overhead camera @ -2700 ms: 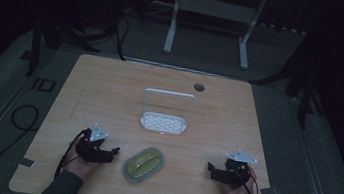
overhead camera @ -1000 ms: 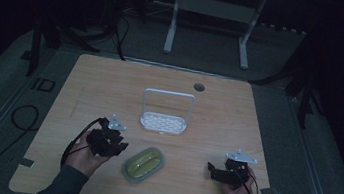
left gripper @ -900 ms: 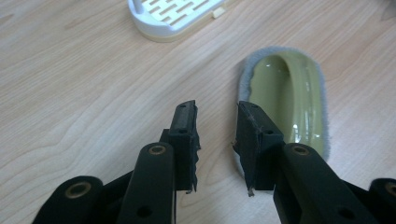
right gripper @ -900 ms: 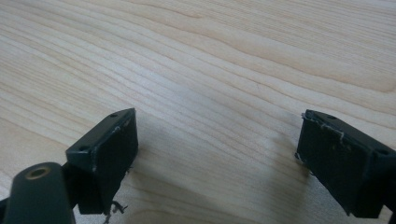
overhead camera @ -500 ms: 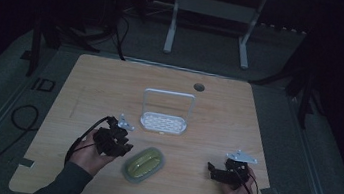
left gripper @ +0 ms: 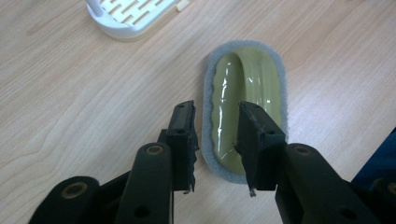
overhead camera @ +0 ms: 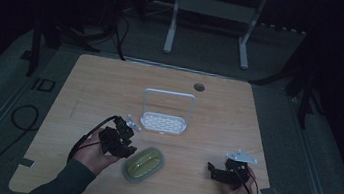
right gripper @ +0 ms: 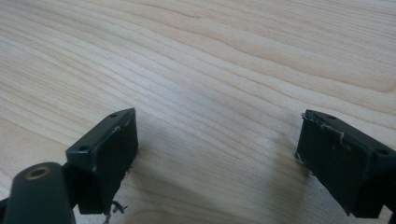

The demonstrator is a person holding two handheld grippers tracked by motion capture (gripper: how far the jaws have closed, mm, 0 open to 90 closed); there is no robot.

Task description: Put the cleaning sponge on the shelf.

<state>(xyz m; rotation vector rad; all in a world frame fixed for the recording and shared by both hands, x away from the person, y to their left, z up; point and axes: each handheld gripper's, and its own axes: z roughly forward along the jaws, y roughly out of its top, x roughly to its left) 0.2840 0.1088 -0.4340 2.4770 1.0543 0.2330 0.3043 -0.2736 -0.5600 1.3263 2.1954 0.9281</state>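
An olive-green scrubber on a grey sponge pad [overhead camera: 144, 164] lies flat near the table's front edge. In the left gripper view the scrubber [left gripper: 245, 93] lies just beyond and under my left gripper [left gripper: 217, 135]. The jaws are open by a narrow gap above its near end, with nothing clamped. From above, the left gripper [overhead camera: 127, 150] sits right beside the scrubber's left end. A white slotted rack with a tall hoop handle [overhead camera: 163, 122] stands at mid-table, and its corner [left gripper: 126, 18] shows at the top of the left gripper view. My right gripper [overhead camera: 211, 168] rests at the front right, jaws wide open over bare wood [right gripper: 217, 154].
A round cable hole [overhead camera: 198, 87] lies in the wooden tabletop [overhead camera: 237, 121] toward the back. A black cable [overhead camera: 21, 117] loops on the floor to the left. A metal stand [overhead camera: 211, 11] is beyond the far edge. A dark sleeve [left gripper: 378, 158] shows at the right.
My left gripper has moved right and slightly forward, from the front left to the scrubber's end. The right gripper has stayed where it was.
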